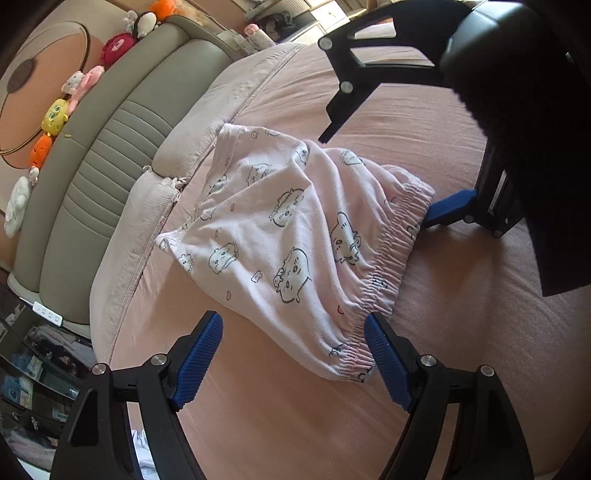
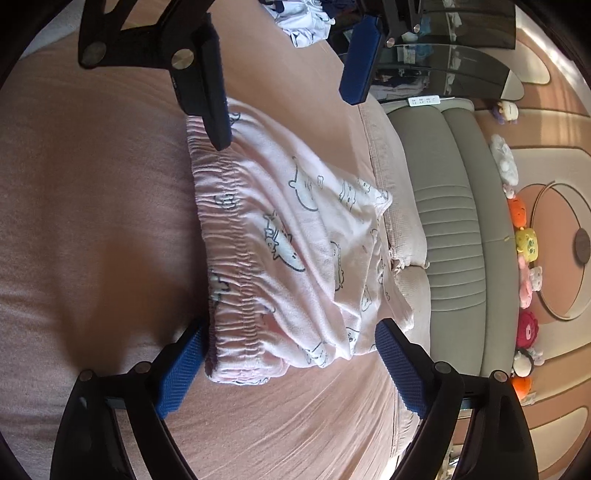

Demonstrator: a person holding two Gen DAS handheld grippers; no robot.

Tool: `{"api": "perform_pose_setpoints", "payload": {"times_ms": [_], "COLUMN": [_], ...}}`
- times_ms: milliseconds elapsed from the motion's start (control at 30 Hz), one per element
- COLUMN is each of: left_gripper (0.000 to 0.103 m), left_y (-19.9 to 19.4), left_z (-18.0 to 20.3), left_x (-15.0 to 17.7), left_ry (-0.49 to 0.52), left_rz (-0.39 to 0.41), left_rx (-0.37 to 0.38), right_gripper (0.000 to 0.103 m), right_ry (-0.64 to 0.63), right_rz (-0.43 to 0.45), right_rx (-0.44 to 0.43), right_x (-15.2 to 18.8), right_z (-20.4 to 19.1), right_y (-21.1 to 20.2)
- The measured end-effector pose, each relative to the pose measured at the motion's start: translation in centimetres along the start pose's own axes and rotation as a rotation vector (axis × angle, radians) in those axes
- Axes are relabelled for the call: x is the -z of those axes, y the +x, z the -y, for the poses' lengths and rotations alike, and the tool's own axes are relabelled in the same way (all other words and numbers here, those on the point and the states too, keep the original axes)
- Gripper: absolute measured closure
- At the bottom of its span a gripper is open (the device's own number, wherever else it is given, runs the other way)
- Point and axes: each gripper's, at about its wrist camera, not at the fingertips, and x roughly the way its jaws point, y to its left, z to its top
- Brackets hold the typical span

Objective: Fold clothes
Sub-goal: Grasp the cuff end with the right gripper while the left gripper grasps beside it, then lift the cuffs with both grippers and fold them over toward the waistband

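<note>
A pair of pale pink shorts (image 1: 295,236) printed with small cartoon animals lies crumpled on a pink bedsheet (image 1: 461,314), its gathered elastic waistband (image 1: 388,266) turned away from the padded grey headboard (image 1: 96,177) and its leg ends reaching toward the pillows (image 1: 207,122) at the head of the bed.

The left gripper (image 1: 293,354) has its jaws standing wide apart. In the left wrist view its right blue pad (image 1: 386,363) sits right at the near end of the waistband, seemingly touching the fabric edge, while its left pad (image 1: 199,360) rests clear over bare sheet. Nothing is pinched between them.

The right gripper (image 2: 291,365) is likewise spread wide. In the right wrist view its left pad (image 2: 181,369) lies against the near end of the waistband and its right pad (image 2: 400,367) sits just beside the folded leg cloth; the near corner of the shorts lies in the gap between the two. The pads do not press together on the cloth, though whether the left pad actually bears on the elastic is hard to judge from this angle.

The two grippers sit at opposite ends of the waistband. A row of plush toys (image 1: 55,114) lines the ledge behind the headboard, and a heap of white and dark clothing (image 2: 306,22) lies at the far edge of the bed.
</note>
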Motion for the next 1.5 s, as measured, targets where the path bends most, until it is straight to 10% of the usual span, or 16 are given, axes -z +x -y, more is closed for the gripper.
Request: {"api": "perform_pose_setpoints", "payload": {"times_ms": [133, 333, 633, 1367, 1500], "left_gripper": [0.024, 0.024, 0.024, 0.025, 0.05], "left_y": [0.0, 0.4, 1.2, 6.8, 6.7], "left_z": [0.3, 1.1, 2.5, 0.4, -2.2], "left_x": [0.2, 0.0, -1.4, -2.2, -2.2], "left_ry": [0.012, 0.05, 0.1, 0.097, 0.023], "left_rz": [0.004, 0.006, 0.053, 0.048, 0.051], "left_rx": [-0.006, -0.028, -0.075, -0.249, -0.179], "right_gripper": [0.073, 0.075, 0.075, 0.075, 0.075], "right_ry": [-0.038, 0.013, 0.45, 0.626, 0.621], "right_rz": [-0.016, -0.029, -0.06, -0.056, -0.066], "right_rx": [-0.011, -0.114, -0.474, -0.598, -0.582], "right_x": [-0.1, -0.4, -0.1, 0.7, 1.3], "right_z": [-0.1, 1.5, 11.0, 15.3, 14.7], "right_y": [0.9, 1.2, 1.8, 2.7, 2.7]}}
